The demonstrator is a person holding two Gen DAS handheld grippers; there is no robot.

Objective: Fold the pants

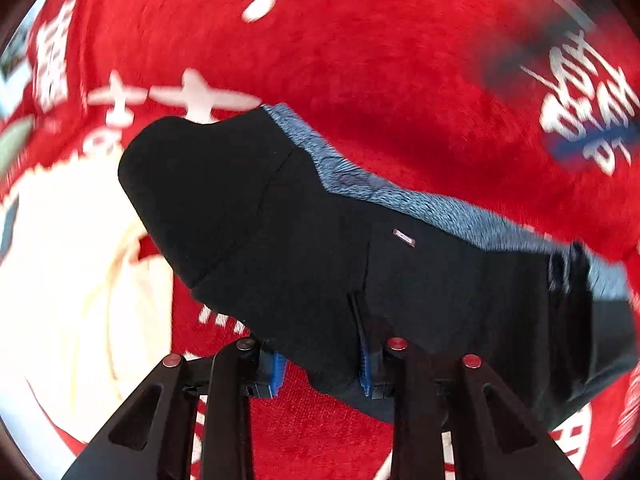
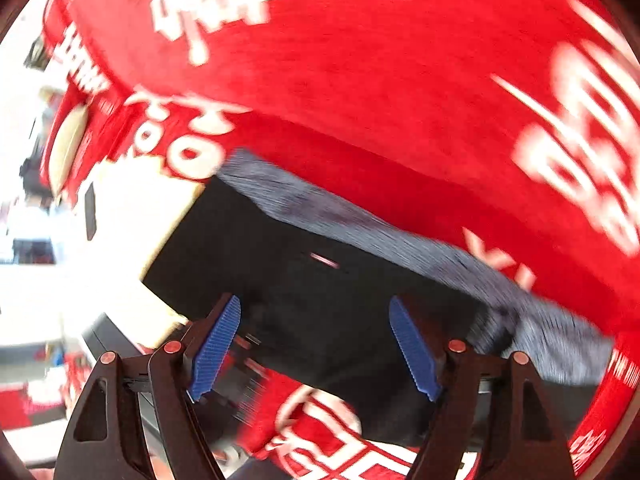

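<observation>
We see the black pants [image 1: 304, 236] lying on a red cloth [image 1: 380, 52] printed with large white lettering, which covers the whole work surface. The garment is already bunched into a compact dark shape, and a blue-grey knitted waistband [image 1: 420, 204] runs along its far edge, with a small metal label [image 1: 404, 238] on the black fabric just below that band. In the left wrist view our left gripper [image 1: 322, 368] points steeply down at the near edge of the pants; its blue ribbed pads [image 1: 277, 374] stand close together with a fold of black fabric pinched between them, the cloth draping over both fingers, so we read it as clamped on the pants. A pale cream patch [image 1: 80, 280] of the cloth's print lies to the left of the garment. In the right wrist view, which is heavily blurred, our right gripper [image 2: 320, 348] hangs above the same black fabric [image 2: 320, 280] with its jaws spread wide; the blue pads [image 2: 216, 348] face each other well apart and press on nothing, the pants showing between them from above. We cannot tell whether its fingertips touch the fabric. The grey-blue waistband [image 2: 380, 236] crosses this view diagonally beyond the fingers, and the red cloth [image 2: 380, 80] fills the rest.
</observation>
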